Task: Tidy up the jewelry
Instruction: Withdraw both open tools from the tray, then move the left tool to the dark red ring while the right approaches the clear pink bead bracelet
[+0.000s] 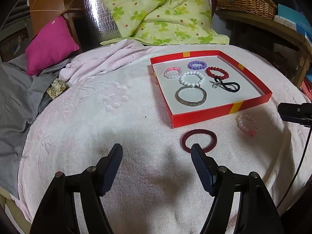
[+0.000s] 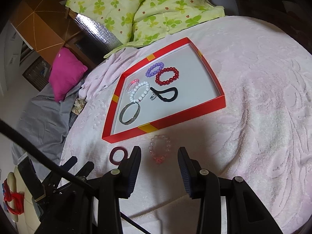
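A shallow red tray (image 1: 202,115) (image 2: 165,123) lies on a pale pink towel and holds several bracelets: a silver bangle (image 1: 191,96) (image 2: 129,114), white beads (image 1: 192,78) (image 2: 139,92), red beads (image 1: 217,72) (image 2: 167,76), purple beads (image 1: 197,65) (image 2: 154,68) and a black hair tie (image 1: 227,86) (image 2: 165,94). In front of the tray lie a dark red ring (image 1: 199,140) (image 2: 118,155) and a clear pink bead bracelet (image 1: 246,124) (image 2: 159,149). My left gripper (image 1: 157,150) is open, its right finger overlapping the ring's near edge. My right gripper (image 2: 159,152) is open just short of the pink bracelet.
A green floral quilt (image 1: 159,13) (image 2: 136,9) and a magenta cushion (image 1: 50,44) (image 2: 67,74) lie behind the towel. Grey cloth (image 1: 17,101) covers the left side. A wicker basket (image 1: 245,0) sits on a shelf at the back right.
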`<state>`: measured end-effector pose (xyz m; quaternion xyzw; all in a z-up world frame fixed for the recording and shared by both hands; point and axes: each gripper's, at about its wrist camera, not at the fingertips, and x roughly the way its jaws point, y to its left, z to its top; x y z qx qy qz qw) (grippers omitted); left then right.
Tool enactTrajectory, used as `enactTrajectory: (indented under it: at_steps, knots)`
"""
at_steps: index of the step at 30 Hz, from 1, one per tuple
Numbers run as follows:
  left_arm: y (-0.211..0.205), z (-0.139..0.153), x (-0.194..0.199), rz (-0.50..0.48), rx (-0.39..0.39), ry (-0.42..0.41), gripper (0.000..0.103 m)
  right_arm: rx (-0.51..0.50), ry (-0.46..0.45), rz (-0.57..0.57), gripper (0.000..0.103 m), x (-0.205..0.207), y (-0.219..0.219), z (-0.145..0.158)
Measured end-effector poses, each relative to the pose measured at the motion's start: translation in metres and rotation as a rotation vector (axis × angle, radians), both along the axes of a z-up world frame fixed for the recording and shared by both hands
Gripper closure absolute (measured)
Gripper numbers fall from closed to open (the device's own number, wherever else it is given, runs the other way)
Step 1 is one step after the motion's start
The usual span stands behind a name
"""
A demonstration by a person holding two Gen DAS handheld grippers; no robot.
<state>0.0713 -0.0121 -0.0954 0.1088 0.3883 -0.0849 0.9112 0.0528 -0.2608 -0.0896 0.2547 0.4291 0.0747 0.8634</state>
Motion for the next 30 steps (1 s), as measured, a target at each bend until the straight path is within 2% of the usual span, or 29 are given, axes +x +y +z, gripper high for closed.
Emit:
enactTrajectory:
  at_steps: [16, 30]
  knots:
    - [-0.005, -0.007, 0.0, -0.005, 0.032, 0.018, 0.03, 0.003, 0.023, -0.036, 0.061, -0.007, -0.019, -0.004]
    - [-0.004, -0.009, 0.002, -0.009, 0.032, 0.034, 0.03, 0.005, 0.05, -0.018, 0.061, 0.0, -0.006, -0.009]
